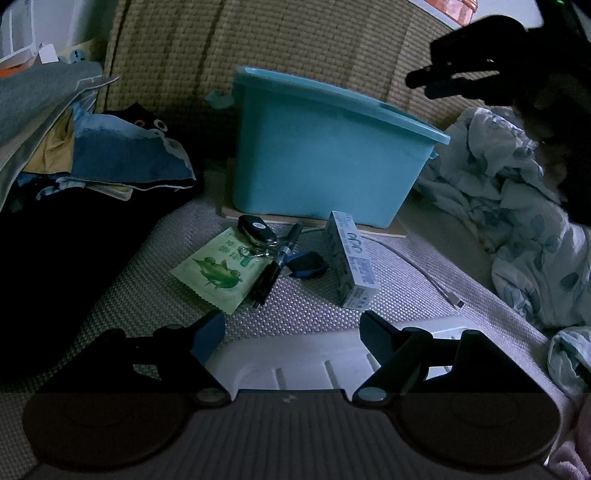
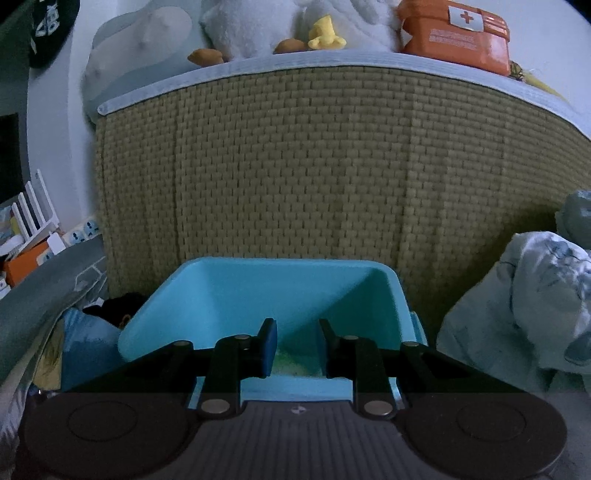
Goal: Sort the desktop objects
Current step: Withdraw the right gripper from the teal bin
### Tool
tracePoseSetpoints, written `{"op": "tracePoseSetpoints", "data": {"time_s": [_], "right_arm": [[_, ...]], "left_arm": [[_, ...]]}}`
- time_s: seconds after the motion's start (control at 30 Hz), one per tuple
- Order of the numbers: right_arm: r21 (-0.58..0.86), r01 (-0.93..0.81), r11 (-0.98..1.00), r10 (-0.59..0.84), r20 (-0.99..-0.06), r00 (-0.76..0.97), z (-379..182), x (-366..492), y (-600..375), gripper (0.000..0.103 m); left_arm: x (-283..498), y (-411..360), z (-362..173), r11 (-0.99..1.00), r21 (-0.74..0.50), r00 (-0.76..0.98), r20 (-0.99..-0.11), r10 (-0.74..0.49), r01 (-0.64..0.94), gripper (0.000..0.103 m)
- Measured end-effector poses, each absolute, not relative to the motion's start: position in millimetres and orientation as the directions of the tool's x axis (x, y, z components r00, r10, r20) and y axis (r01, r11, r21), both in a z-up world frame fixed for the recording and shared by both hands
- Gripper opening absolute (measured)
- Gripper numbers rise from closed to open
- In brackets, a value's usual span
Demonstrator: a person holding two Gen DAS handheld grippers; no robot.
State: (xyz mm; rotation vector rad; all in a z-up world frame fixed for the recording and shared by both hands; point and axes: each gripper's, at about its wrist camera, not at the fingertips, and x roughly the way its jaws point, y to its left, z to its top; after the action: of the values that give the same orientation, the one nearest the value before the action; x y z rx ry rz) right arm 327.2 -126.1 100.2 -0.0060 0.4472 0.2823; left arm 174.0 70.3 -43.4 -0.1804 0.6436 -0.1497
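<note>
A dim room, with a woven straw mat (image 1: 295, 48) standing upright behind a pale textured surface (image 1: 303, 310). On that surface a teal bin (image 1: 317, 162) stands on a thin board. Folded clothes (image 1: 110, 155) are stacked to its left and a crumpled floral cloth (image 1: 517, 221) lies to its right.

In front of the bin lies a small cluster: a green sachet (image 1: 218, 271), a key fob (image 1: 255, 229) resting on the sachet's far corner, a dark pen (image 1: 277, 266) across the sachet's right edge, a blue-and-black item (image 1: 306, 264) just beside the pen, and a white box (image 1: 351, 258) on its side to the right. A white cable (image 1: 424, 273) runs past the box.

The left gripper (image 1: 291, 328) hovers near this cluster with its jaws spread wide, nothing between them, touching nothing. A white ribbed object lies just under it.

The right gripper (image 2: 297, 347) is poised above the bin's open top, jaws narrowly parted and empty. Something pale green shows on the bin's floor (image 2: 291, 363) below them, too blurred to name. From the left view this gripper appears as a dark shape at the upper right. Plush toys (image 2: 258, 26) and an orange first-aid kit (image 2: 454, 33) sit on the ledge above the mat.
</note>
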Motion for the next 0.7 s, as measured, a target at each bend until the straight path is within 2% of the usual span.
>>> {"op": "tracePoseSetpoints", "data": {"time_s": [0.7], "right_arm": [[0.061, -0.281, 0.958, 0.277, -0.459, 0.844, 75, 252, -178, 0.026]], "left_arm": [[169, 65, -42, 0.981, -0.170, 0.801, -0.571, -0.178, 0.097, 0.083]]}}
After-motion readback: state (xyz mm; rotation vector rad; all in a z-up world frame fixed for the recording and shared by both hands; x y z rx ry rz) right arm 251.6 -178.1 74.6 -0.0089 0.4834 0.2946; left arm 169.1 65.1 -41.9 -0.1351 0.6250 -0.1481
